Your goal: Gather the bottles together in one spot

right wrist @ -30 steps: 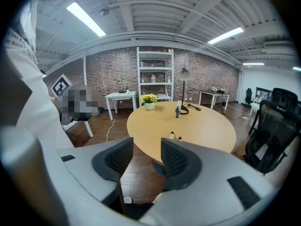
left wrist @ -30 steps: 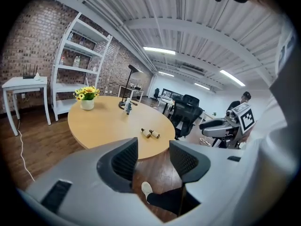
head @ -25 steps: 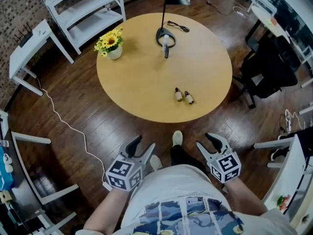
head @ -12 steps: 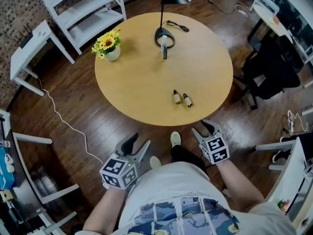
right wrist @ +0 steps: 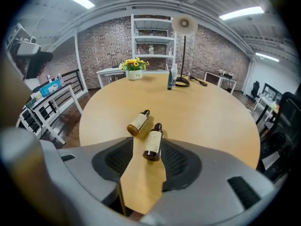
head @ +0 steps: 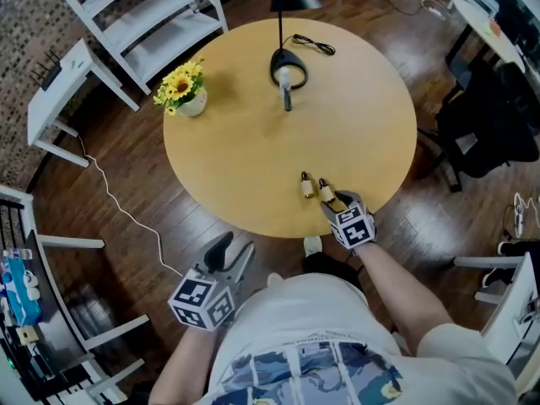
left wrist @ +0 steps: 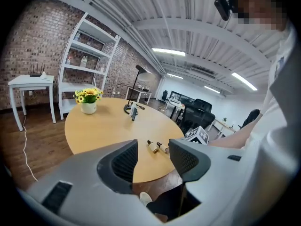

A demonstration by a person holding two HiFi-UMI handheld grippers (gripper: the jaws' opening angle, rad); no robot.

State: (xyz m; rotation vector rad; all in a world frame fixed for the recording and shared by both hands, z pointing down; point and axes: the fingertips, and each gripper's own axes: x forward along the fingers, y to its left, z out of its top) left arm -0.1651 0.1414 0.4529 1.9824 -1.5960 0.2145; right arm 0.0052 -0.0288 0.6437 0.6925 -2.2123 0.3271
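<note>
Bottles first: two small amber ones lie on their sides, just beside each other, near the person's edge of the round table. The nearer bottle has its base toward the right gripper and its dark cap pointing away. Its long axis runs nearly along the line the jaws point, leaning only slightly to the right, so closing would pinch it across its width. Its base sits within the mouth of the jaws, hard by the right-hand pad, while a strip of tabletop shows between it and the left-hand pad. The jaws stand partly apart and grasp nothing; whether the right-hand pad brushes the glass I cannot tell. The other bottle lies just beyond and to the left, outside the jaws, cap also pointing away. In the head view the left gripper hangs well back off the table above the floor, jaws apart and empty, so the right hand is plainly the nearer. Far across the table, by the lamp base, stands what may be a third bottle, well apart from the pair.
</note>
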